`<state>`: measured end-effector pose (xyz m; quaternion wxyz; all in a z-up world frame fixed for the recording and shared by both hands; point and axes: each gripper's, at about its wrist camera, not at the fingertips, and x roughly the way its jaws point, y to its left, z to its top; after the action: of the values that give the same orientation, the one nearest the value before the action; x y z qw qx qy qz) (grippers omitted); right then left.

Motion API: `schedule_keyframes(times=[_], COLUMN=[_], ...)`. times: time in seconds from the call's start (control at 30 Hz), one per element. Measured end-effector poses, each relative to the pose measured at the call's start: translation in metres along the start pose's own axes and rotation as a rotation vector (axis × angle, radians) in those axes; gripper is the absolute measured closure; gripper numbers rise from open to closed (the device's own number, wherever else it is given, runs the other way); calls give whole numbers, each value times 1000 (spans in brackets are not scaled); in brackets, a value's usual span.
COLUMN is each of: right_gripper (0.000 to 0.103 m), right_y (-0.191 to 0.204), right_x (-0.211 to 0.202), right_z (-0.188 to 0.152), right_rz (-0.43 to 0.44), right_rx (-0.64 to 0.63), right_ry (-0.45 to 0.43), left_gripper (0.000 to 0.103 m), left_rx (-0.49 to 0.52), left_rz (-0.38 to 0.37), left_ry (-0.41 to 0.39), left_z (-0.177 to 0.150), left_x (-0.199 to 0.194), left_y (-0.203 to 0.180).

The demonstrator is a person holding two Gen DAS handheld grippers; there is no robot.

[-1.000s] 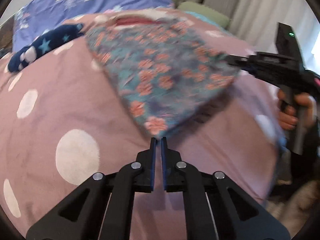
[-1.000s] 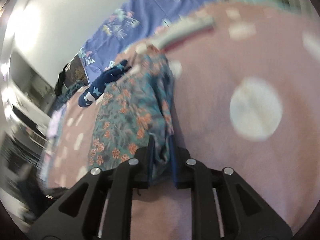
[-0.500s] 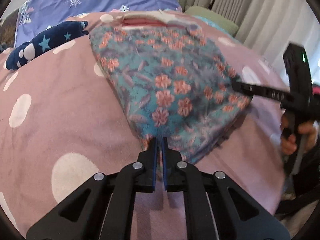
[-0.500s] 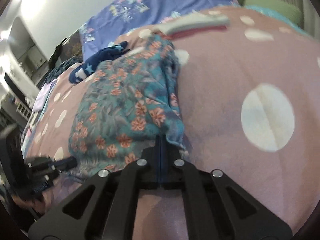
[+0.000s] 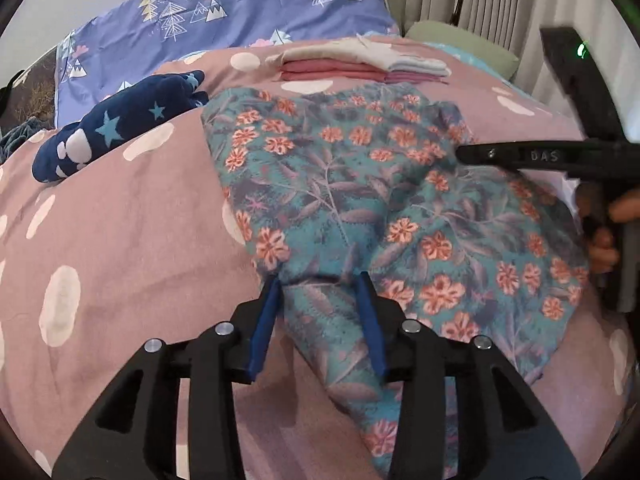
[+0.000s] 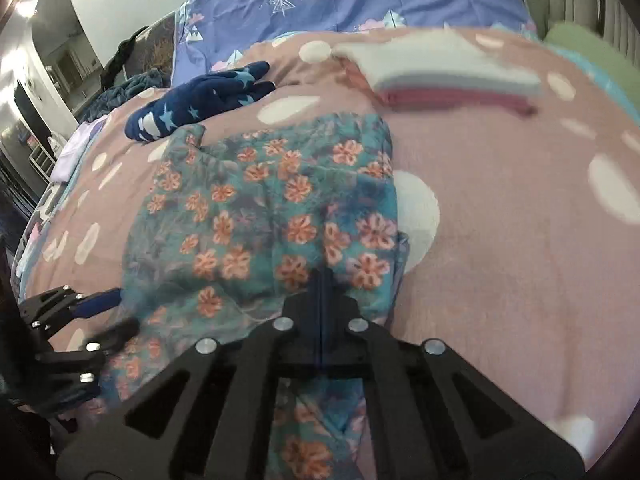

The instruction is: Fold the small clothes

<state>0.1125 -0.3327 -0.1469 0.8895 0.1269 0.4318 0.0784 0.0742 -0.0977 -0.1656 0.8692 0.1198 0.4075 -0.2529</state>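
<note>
**A:** Which step is this, starting from the left?

**B:** The left gripper (image 5: 320,280) is letting go. Its jaws are opening, with a corner of the floral garment (image 5: 360,184) lying loose between the blue pads (image 5: 266,320), which no longer press on it. The garment itself is spread on the pink polka-dot blanket (image 5: 120,248), just in front of a stack of folded clothes (image 5: 360,64) and beside a navy star-print piece (image 5: 120,120).

**A:** And the right side?

**B:** The right gripper (image 6: 322,276) is fully closed, its jaws pinched together at the near edge of the floral cloth. It looks clamped on the fabric, though blur makes the contact hard to confirm.

**A:** So a fold has just been laid?

**B:** That's my reading: the layer is down and being released. Next, the right should let go too, then both regrip the edges for another fold, keeping the layers from dragging out of line.
</note>
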Motion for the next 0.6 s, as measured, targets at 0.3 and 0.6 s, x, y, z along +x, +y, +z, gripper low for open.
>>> schedule_keyframes(times=[0.3, 0.6], right_gripper=[61, 85], right_y=[-19, -24], right_x=[-43, 33], right_z=[29, 55], right_rz=[80, 49], right_rx=[22, -9], right_ry=[-141, -12], left_gripper=[62, 41], left_rx=[-99, -123], left_rz=[-100, -18], left_ry=[-47, 44], left_z=[25, 40], left_x=[-20, 36], left_y=[23, 44])
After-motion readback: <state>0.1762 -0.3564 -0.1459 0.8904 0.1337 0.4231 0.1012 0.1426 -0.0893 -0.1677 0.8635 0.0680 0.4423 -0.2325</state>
